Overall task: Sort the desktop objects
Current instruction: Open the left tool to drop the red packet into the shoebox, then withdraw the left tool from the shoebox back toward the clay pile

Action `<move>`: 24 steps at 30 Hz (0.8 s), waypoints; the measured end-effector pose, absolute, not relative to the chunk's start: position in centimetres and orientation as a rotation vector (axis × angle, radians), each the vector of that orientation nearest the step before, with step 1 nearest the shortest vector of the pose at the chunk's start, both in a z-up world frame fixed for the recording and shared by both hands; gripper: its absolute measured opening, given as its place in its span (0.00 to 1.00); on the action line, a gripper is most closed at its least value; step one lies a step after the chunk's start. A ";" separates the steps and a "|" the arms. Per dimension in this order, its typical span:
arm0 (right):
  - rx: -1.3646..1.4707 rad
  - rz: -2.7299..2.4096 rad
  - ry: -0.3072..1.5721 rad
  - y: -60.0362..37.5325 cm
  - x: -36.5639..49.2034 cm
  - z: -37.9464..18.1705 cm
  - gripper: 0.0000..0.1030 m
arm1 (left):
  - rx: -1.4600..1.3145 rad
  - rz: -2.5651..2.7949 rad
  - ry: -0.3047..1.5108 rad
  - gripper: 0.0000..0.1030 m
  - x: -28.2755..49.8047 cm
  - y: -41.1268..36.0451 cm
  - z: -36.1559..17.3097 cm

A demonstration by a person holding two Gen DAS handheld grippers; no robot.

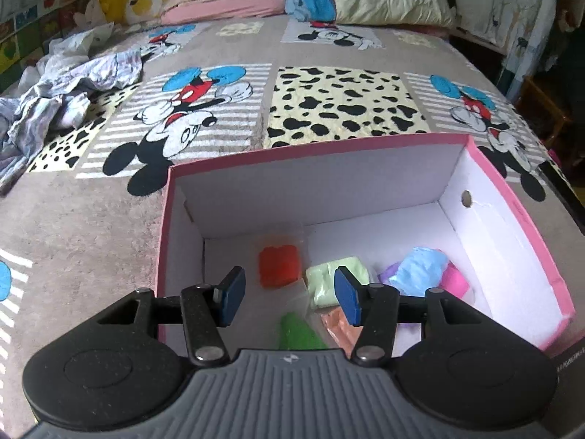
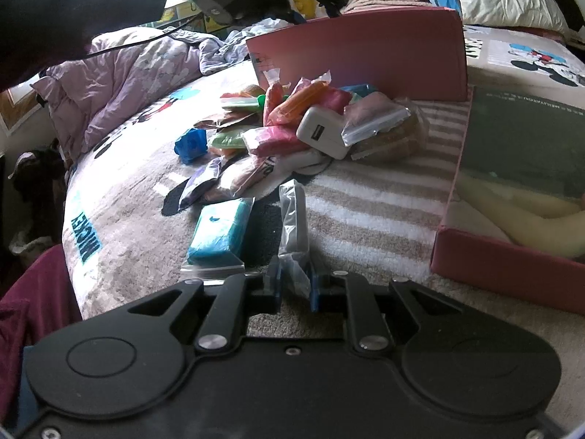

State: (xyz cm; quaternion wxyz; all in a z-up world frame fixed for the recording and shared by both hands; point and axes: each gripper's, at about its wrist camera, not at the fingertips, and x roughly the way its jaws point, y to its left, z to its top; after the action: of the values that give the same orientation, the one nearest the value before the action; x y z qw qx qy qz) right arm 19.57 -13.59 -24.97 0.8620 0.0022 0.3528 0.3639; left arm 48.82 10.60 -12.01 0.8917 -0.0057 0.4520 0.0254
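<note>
A: The left gripper (image 1: pixel 290 298) is seen parted, nothing gripped, over the pink box (image 1: pixel 519 216); an orange packet (image 1: pixel 279 265) and a pale green packet (image 1: pixel 334 285) are lying inside.

B: The right gripper (image 2: pixel 294 283) is clamped on a clear bag (image 2: pixel 292 226). Just beside it a teal packet (image 2: pixel 221 230) is laid; farther off, a white charger (image 2: pixel 323 131) is heaped among packets.

Clear packet (image 2: pixel 292 226) between closed jaws

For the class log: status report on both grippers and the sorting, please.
Left gripper open, empty, over pink box holding clay packets. Right gripper shut on clear bag. Unsorted pile remains on blanket; nothing blocking.
</note>
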 end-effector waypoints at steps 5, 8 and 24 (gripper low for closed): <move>0.016 0.758 0.751 -13.6 19.7 -24.8 0.13 | -0.012 0.025 0.906 0.51 46.5 10.4 -10.8; 0.032 0.754 0.762 -13.7 19.9 -24.7 0.13 | -0.005 0.007 0.889 0.51 45.1 10.0 -10.1; 0.087 0.743 0.802 -14.1 20.4 -23.1 0.13 | 0.019 -0.041 0.817 0.57 37.1 8.6 -7.7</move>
State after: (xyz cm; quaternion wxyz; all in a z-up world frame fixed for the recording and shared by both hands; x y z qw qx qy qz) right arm 20.37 -14.14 -23.11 0.8533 0.0413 0.3812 0.3533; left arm 37.11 8.58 -7.73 0.9176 0.0094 0.3970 -0.0200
